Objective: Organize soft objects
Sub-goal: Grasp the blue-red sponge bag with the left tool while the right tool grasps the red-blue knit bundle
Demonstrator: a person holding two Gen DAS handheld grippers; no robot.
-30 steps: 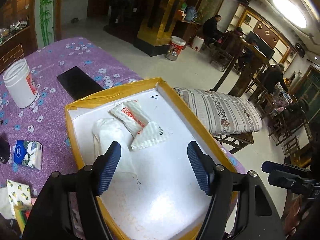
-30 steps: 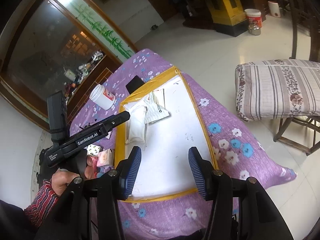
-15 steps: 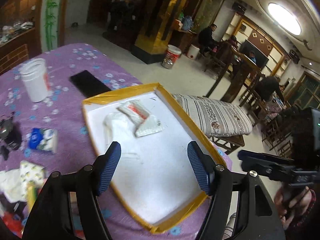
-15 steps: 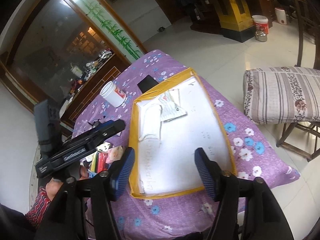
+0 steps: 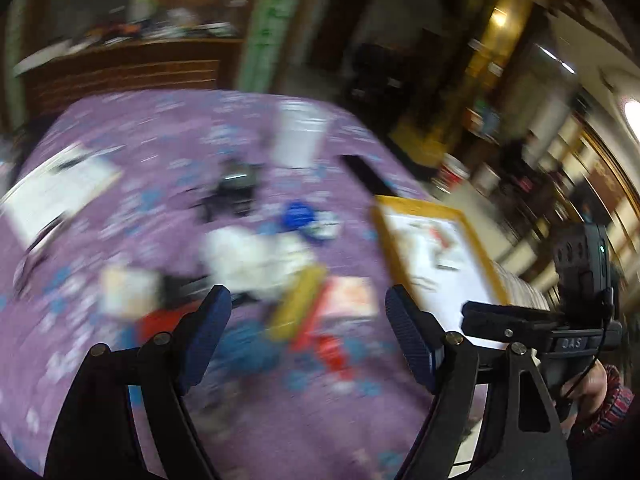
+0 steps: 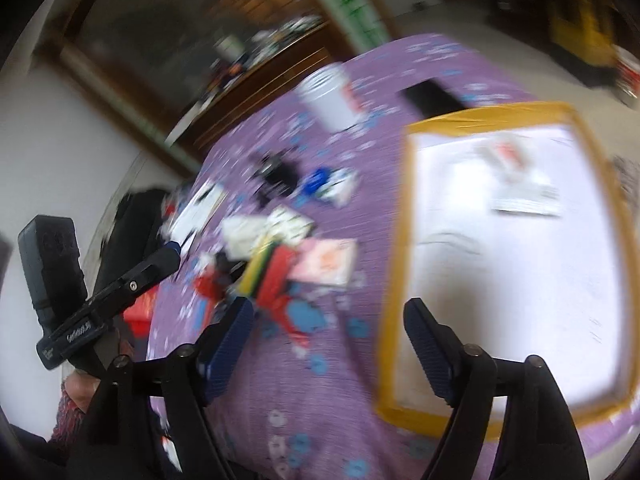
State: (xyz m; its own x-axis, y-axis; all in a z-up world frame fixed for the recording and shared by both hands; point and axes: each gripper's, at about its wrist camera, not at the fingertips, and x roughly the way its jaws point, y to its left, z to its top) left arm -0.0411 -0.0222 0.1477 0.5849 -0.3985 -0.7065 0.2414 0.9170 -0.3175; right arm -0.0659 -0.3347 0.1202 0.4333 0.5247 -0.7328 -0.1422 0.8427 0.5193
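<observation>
Both views are smearing with motion blur now, where a second ago they were sharp. The left wrist camera was looking straight into the yellow-rimmed tray (image 5: 476,236); now it is looking at the purple flowered tablecloth (image 5: 132,140) with the tray sitting off to the right. From left in that view: a white sheet (image 5: 56,192) is lying near the table edge, a small dark item (image 5: 236,184) is sitting mid-table, a white cup (image 5: 298,136) is standing behind it, a blue-and-white packet (image 5: 306,220) is lying just right of the dark item, and a loose pile of soft packets (image 5: 256,264) in white, yellow, pink and red is lying just ahead of the left gripper (image 5: 308,336). Its jaws are opening, standing wider than a second ago, with nothing between the pads. At far right the other hand-held gripper's body is showing, lettering "DAS" partly readable, rest too blurred. In the right wrist view the left tool is appearing at far left with "GenRobot" lettering only half legible, gripped by a hand (image 6: 86,390) in a red patterned sleeve. The pile and the cup are lying centre, the tray is filling the right side, holding a few white packets (image 6: 524,196), one with red print unreadable. The right gripper (image 6: 332,348) is opening too, clearly wider than before, holding nothing, hovering over the cloth beside the tray's near rim.
</observation>
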